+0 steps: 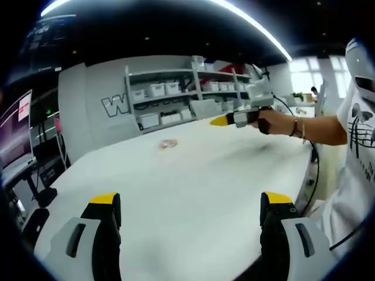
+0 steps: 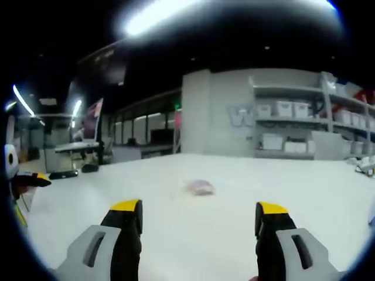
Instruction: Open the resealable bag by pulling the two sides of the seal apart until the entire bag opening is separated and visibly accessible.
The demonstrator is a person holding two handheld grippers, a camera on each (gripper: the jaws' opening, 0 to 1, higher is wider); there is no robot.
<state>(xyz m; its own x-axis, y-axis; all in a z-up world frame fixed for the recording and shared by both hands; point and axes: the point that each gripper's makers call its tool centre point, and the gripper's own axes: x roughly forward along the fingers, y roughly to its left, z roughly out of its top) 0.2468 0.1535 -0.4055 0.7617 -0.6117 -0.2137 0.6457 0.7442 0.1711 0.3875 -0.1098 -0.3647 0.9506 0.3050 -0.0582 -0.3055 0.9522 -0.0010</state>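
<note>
On the white surface point(image 1: 193, 175), well ahead of both my tools, lay the resealable bag point(image 1: 169, 144), a small pinkish patch, flat and alone. It was too blurred in either view to tell where the seal was or whether it was shut.

My left tool point(image 1: 190, 213) hung low over the near edge of the surface, jaws spread wide with nothing between the yellow-tipped pads, touching nothing. My right tool point(image 2: 199, 218) was the same: jaws wide apart, empty, with bare surface between them. In the right gripper view the bag point(image 2: 200, 188) sat almost centred between the jaws but still well apart from them. In the left gripper view my right tool point(image 1: 234, 119) showed from the side, held out in my hand point(image 1: 263, 123) at about the bag's distance and off to its right.

My read: both were held open and level because this was the approach stage, nothing grasped, seal untouched. The open jaws suited taking one side of the seal each. The right looked better lined up; the left had further to go. A thin flat film on a smooth surface would likely slide, so pinching a lip would be the fiddly part.

Shelving point(image 1: 187, 96) with bins stood past the far edge.
</note>
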